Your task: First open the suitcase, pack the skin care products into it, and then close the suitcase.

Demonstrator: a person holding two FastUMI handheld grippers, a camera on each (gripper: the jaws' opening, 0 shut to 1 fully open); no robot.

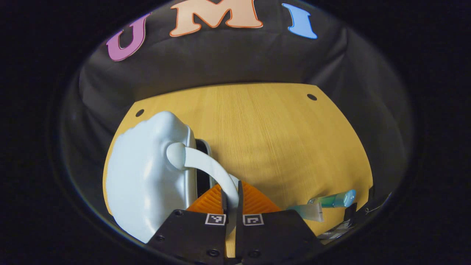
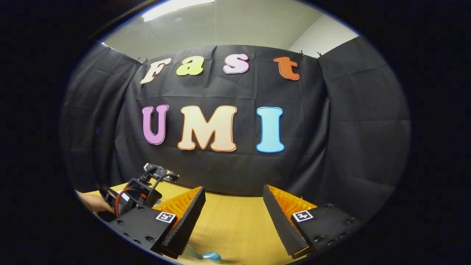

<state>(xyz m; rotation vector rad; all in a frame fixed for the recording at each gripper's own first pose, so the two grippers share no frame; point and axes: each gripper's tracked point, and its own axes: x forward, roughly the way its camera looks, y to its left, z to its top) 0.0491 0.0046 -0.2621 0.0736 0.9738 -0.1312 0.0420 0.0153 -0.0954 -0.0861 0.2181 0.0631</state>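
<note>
I am looking across the tabletop [image 1: 279,140], where the pale blue suitcase [image 1: 147,176] is standing on edge to the left. My left claw [image 1: 232,206] is clamping the suitcase's curved handle [image 1: 209,165], which is running up and left from the fingers. Two skin care tubes [image 1: 331,202] are lying low to the right, long axes roughly crosswise. My right claw [image 2: 233,221] is hanging wide apart, holding nothing, nearer those tubes, I judge.

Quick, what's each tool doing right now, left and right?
Left tool: shut on the suitcase handle, lid slightly lifted.
Right tool: open, holding nothing, above the table.
</note>
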